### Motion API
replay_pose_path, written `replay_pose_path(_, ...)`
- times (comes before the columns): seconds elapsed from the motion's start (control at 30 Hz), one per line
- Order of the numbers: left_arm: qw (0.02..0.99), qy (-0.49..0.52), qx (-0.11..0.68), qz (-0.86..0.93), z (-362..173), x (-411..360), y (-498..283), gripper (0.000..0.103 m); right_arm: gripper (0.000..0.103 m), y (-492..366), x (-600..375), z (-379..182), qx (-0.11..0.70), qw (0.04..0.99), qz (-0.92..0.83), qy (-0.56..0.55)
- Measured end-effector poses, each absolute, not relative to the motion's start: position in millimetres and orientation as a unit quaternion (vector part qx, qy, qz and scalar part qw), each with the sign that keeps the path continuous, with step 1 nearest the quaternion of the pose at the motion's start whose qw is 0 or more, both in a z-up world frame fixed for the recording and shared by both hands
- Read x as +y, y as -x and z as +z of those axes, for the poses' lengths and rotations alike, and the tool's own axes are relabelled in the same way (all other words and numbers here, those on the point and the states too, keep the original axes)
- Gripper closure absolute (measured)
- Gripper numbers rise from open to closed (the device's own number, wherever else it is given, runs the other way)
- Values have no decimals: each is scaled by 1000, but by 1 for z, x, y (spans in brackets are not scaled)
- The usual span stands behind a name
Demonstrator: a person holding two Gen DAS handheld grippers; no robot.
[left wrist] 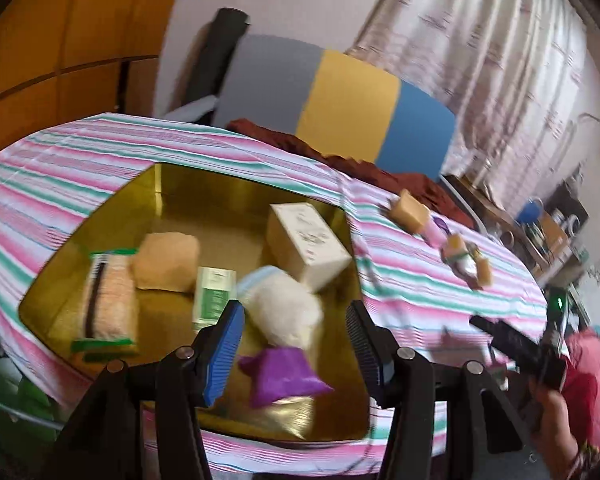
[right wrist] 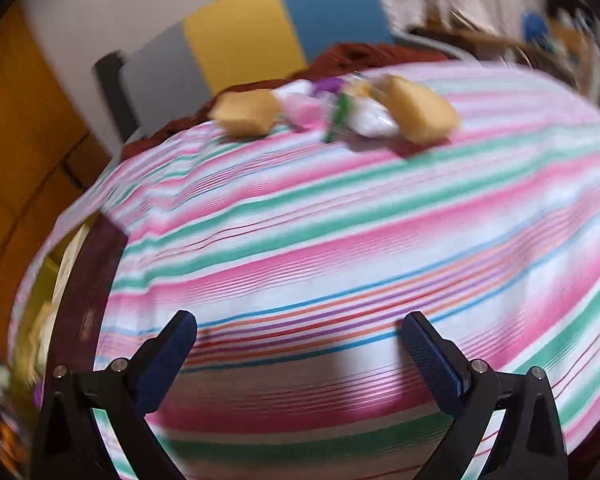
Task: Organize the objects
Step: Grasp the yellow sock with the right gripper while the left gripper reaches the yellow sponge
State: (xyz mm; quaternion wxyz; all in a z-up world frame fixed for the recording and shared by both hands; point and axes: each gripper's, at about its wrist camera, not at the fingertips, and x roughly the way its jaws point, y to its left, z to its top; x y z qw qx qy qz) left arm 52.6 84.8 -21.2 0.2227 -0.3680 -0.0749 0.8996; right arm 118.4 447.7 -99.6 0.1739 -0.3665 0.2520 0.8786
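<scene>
From the left wrist: the left gripper (left wrist: 296, 328) hangs over the open gold tin (left wrist: 164, 184) on the striped counter (left wrist: 60, 168), jaws spread and empty. Just below them lie a purple pouch (left wrist: 280, 376) and a white pouch (left wrist: 288, 312); a white box (left wrist: 308, 244), tan sponge (left wrist: 168, 260), green packet (left wrist: 214, 294) and a long packet (left wrist: 108, 300) fill the rest. Loose items, among them a yellow sponge (left wrist: 410, 208), wait well apart on the cloth, far right.

From the right wrist: the right gripper (right wrist: 300, 360), jaws spread and holding nothing, faces bare cloth on the counter (right wrist: 340, 240). Two yellow sponges (right wrist: 246, 114) (right wrist: 420, 110) and small wrapped pieces (right wrist: 340, 108) sit near the far edge; the tin (right wrist: 100, 280) shows at far left.

Sorting looks about half done. The next move likely calls for the right gripper to cross to the far cluster, pinch one piece and carry it to the tin.
</scene>
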Motion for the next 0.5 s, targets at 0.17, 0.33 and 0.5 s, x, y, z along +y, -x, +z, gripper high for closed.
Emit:
replay_pose_path(0.17,252,367,-52,894,-18,108,-65,49,0,-106,489,-89,196,242,874,374)
replay_pose_path(0.33,271,385,-36,881,-26,128,-74,49,0,-85,534,-71,166,245,889,350)
replay_pose_path(0.5,278,396,-13,875,-30,145,-80,49,0,-57,581,-60,227,212,895,319)
